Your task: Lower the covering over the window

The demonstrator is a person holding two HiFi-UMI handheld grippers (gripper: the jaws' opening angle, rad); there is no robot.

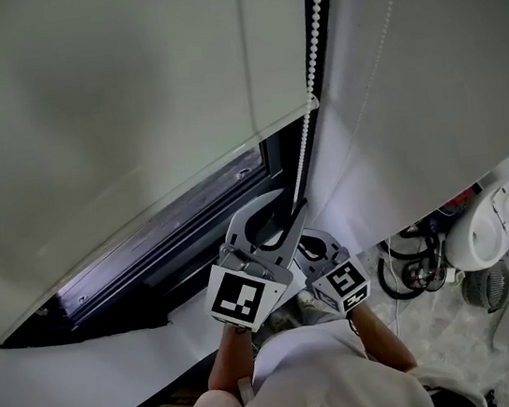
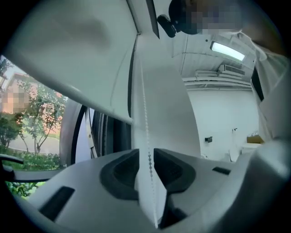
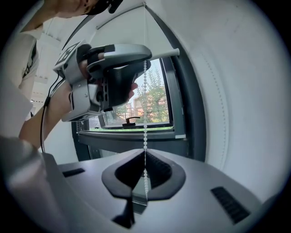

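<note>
In the head view your left gripper [image 1: 279,211] covered the front of your right gripper [image 1: 324,254], so you could not read that one's jaws there (its own view showed them closed on the bead chain [image 3: 145,113]). The chain ran off the head view's top edge, and so did the blind [image 1: 107,106], which hid most of the window [image 1: 191,221]. In the left gripper view the chain's lower end sank out of sight between the jaws. The floor clutter [image 1: 424,262] at the head view's right was too small to name
</note>
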